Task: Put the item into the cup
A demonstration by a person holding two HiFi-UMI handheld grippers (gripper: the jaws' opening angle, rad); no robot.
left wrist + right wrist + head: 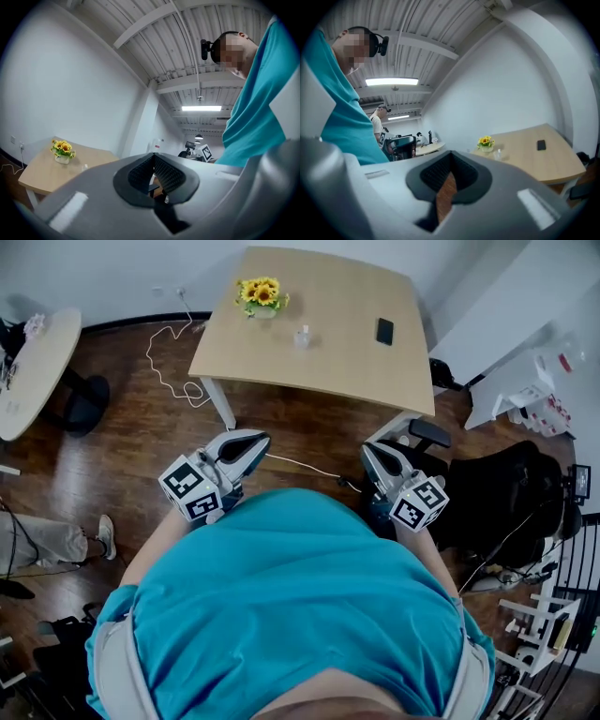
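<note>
your teal shirt (300,596) fills the bottom of the head view, right under the camera. you hold both grippers close to your belly, over the brown wood floor (112,465). the left gripper (251,442) has its jaws pressed together, pad on pad. the right gripper (375,456) has its jaws pressed together too, and through the slit behind its pads you see only the floor. both grippers point up and ahead, toward the pale wood worktop (347,362), which is well apart from them. on the worktop a small clear cup (302,337) stands near the middle. a white pot of yellow sunflowers (261,294) stands near the cup, on its left. a flat black thing (384,331) lies to the right of the cup, apart from it. i cannot tell from here if it is the item. a white cable (169,362) lies in loops on the floor by the worktop's left side. a black chair (497,493) stands on your right.
</note>
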